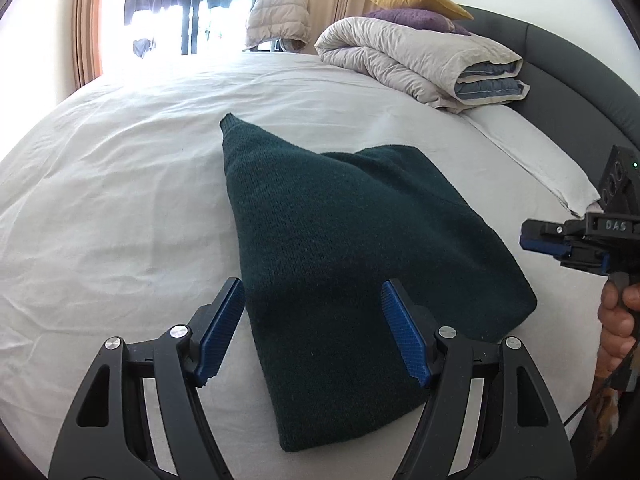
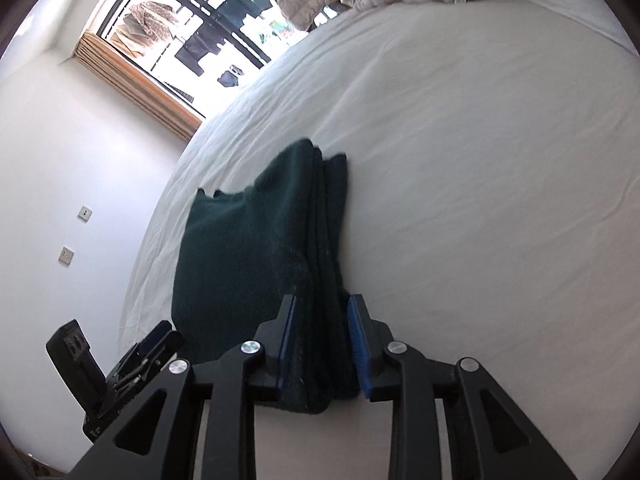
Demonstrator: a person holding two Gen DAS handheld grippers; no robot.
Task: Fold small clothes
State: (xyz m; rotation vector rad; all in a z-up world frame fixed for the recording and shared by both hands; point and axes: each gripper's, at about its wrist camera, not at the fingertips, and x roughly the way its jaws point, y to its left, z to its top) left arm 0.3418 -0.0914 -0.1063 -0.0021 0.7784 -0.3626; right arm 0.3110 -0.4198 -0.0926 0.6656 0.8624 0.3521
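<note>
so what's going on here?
A person is folding a dark green sweater on a white-sheeted bed with two handheld grippers. The left gripper hovers open over the near end of the sweater. The right gripper straddles the stacked folded edge, jaws close around it; a firm grip isn't clear.
</note>
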